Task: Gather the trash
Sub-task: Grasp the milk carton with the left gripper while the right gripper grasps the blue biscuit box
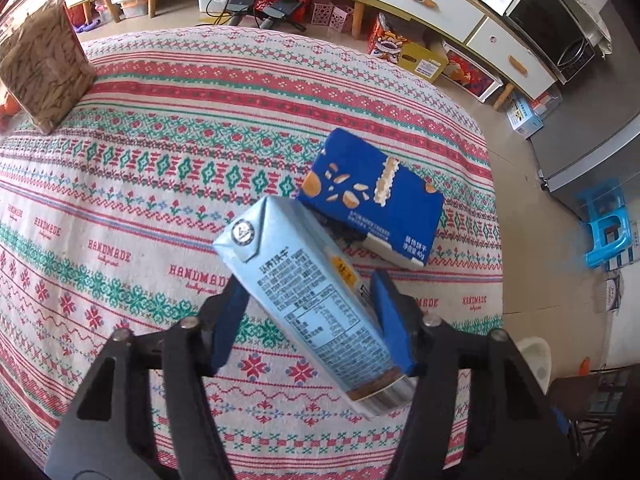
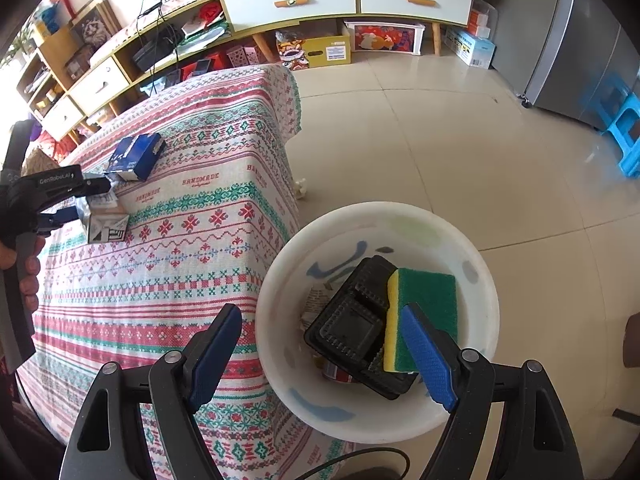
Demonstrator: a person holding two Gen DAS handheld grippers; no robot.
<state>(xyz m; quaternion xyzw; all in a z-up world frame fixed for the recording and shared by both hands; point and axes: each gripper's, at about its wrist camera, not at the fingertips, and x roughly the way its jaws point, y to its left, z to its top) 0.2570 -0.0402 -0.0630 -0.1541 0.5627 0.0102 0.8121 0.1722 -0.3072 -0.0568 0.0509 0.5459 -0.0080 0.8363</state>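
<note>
Carton (image 1: 308, 300) sits gripped in left tongs (image 1: 310, 320) beside the blue box (image 1: 372, 196); lift it straight. Right tongs (image 2: 320, 356) gape empty.

Patterned tablecloth (image 1: 160, 184), brown box (image 1: 44, 76) (perhaps tissues), white-drawered sideboard (image 2: 288, 4), blue stool (image 2: 628, 136).

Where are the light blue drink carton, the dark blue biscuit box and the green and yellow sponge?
Light blue drink carton (image 1: 304, 300): left wrist view, on its printed side.
Dark blue biscuit box (image 1: 372, 188): left wrist view, on its top face.
Green and yellow sponge (image 2: 428, 300): right wrist view, on its green face.
</note>
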